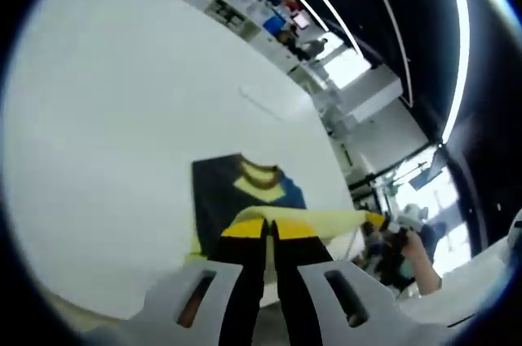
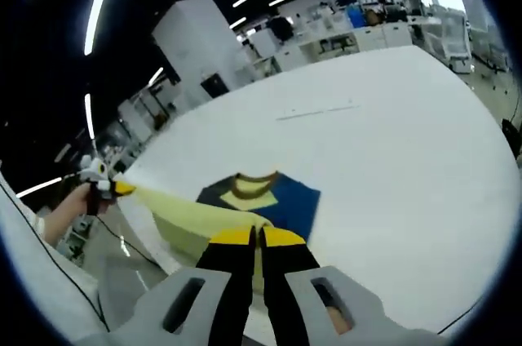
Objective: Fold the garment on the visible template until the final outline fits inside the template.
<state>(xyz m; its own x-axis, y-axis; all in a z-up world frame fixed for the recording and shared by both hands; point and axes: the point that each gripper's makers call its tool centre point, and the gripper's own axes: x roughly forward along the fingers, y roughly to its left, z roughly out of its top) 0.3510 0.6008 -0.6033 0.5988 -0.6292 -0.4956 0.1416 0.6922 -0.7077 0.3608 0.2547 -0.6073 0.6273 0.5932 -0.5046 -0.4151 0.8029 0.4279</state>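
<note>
A navy and blue garment with a yellow collar lies on the white table. Its pale yellow near edge is lifted and stretched taut between both grippers. In the left gripper view, my left gripper is shut on that edge, and the right gripper holds its far end. In the right gripper view, the right gripper is shut on the same yellow edge, in front of the garment. The left gripper pinches the other end, held by a hand.
A faint marked line runs on the table beyond the garment, also seen as the line. Shelves and desks stand behind the far edge. The table's near edge is close under the grippers.
</note>
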